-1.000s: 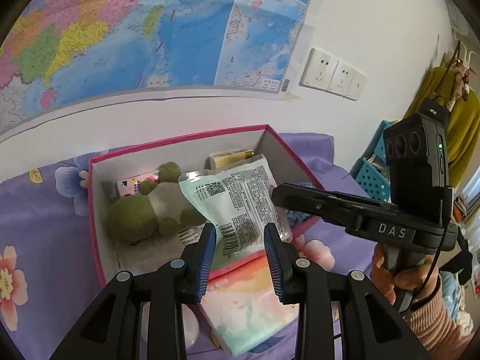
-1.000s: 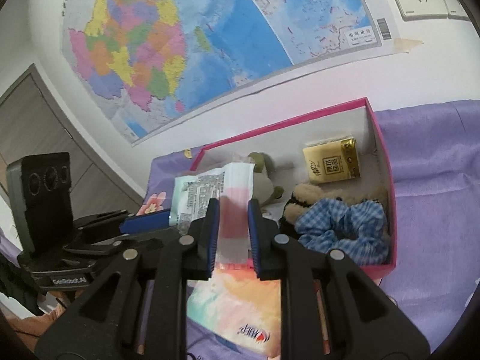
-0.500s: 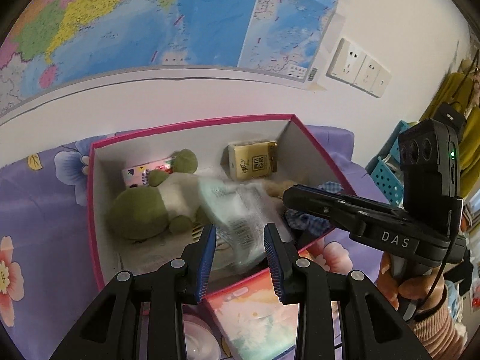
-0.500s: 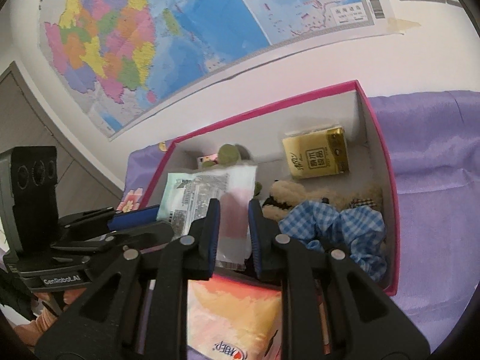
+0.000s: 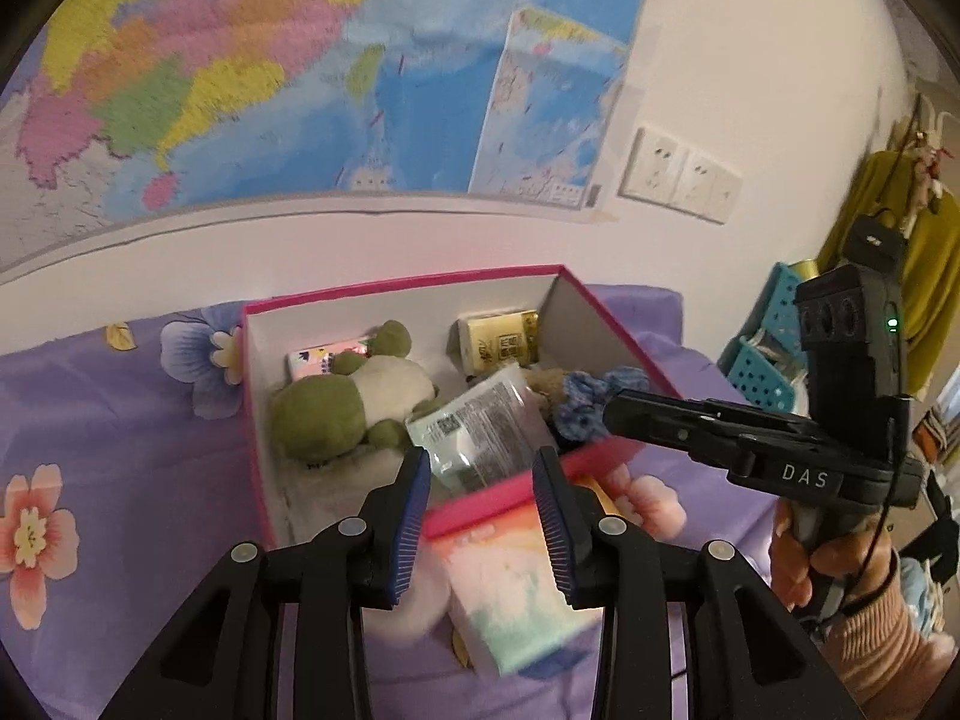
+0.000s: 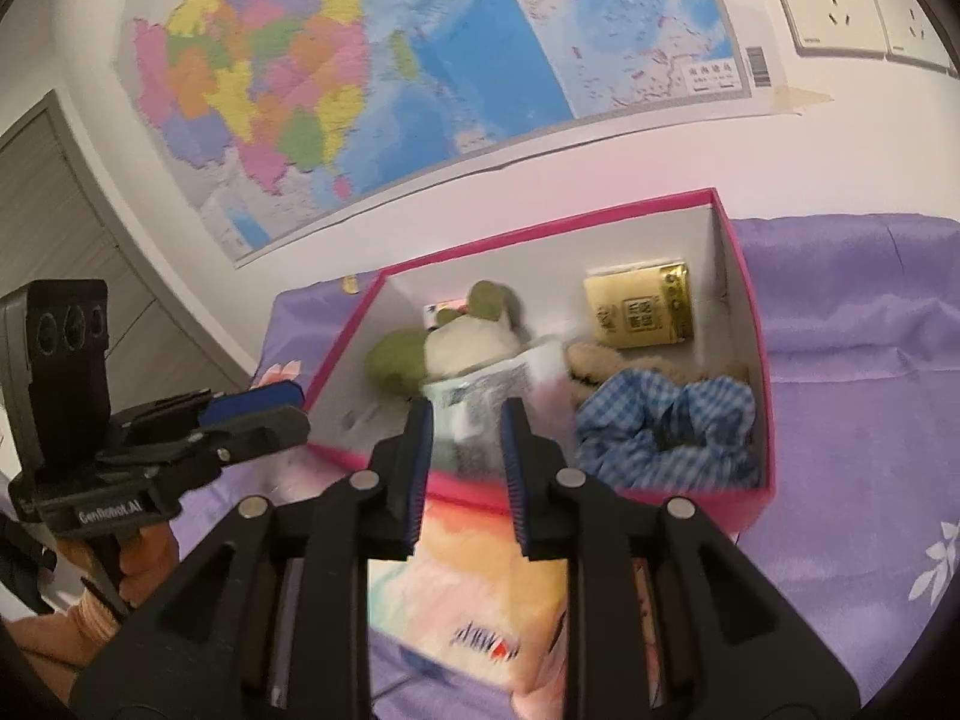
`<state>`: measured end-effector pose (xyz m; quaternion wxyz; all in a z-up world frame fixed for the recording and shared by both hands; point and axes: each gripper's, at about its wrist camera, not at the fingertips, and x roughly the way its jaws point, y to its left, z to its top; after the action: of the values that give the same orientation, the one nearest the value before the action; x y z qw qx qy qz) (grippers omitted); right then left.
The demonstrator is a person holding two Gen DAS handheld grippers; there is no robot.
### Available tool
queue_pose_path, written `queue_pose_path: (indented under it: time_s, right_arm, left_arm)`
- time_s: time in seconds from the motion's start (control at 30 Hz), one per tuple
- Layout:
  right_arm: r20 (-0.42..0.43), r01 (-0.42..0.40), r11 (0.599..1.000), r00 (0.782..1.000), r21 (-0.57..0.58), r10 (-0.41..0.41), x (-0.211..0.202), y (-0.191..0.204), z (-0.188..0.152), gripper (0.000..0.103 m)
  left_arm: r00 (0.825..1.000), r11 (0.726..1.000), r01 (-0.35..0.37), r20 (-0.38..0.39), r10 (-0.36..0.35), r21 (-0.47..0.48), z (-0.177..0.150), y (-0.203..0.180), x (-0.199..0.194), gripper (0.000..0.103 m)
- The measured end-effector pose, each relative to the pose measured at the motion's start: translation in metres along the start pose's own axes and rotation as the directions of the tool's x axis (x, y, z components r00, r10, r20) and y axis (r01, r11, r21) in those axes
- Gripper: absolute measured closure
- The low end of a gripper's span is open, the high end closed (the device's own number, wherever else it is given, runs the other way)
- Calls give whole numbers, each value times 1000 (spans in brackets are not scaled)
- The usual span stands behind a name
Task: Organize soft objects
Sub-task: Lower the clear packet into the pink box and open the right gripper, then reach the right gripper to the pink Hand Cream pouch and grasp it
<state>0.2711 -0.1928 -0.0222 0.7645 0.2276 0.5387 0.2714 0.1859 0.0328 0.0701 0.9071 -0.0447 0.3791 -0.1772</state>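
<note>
A mint-and-clear wipes packet (image 5: 480, 432) (image 6: 480, 387) lies inside the pink box (image 5: 396, 285) (image 6: 540, 222), leaning on the front wall beside a green plush (image 5: 336, 408) (image 6: 420, 354). My left gripper (image 5: 483, 468) hangs just outside the front wall. Its jaws are opening and the pads touch nothing. My right gripper (image 6: 467, 420) is at the same wall, jaws also opening, with the packet seen beyond the gap and not pressed. A pastel tissue pack (image 5: 510, 588) (image 6: 474, 594) lies on the purple cloth under both grippers.
The box also holds a blue gingham scrunchie (image 6: 666, 426), a gold tissue pack (image 6: 639, 312), a brown plush (image 6: 594, 360) and a small pink pack (image 5: 324, 357). A map-covered wall stands right behind it. Blue baskets (image 5: 762, 372) sit to the right.
The packet was held up by both grippers over the box's front edge; now it lies inside the box. Both pairs of jaws have widened and let it go.
</note>
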Motion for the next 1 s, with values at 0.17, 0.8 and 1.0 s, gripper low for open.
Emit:
queue_pose_path:
  time_s: [0.17, 0.8, 1.0]
  right_arm:
    - [-32, -60, 997, 998, -57, 59, -18, 19, -23, 72]
    - [-354, -299, 954, 893, -10, 276, -27, 60, -152, 71]
    - [-447, -374, 928, 828, 10, 338, -12, 86, -180, 71]
  left_arm:
    - [999, 1000, 16, 44, -17, 14, -28, 1, -39, 60]
    - [965, 985, 11, -257, -56, -175, -198, 23, -58, 59]
    - [959, 970, 20, -270, -87, -241, -224, 26, -77, 59]
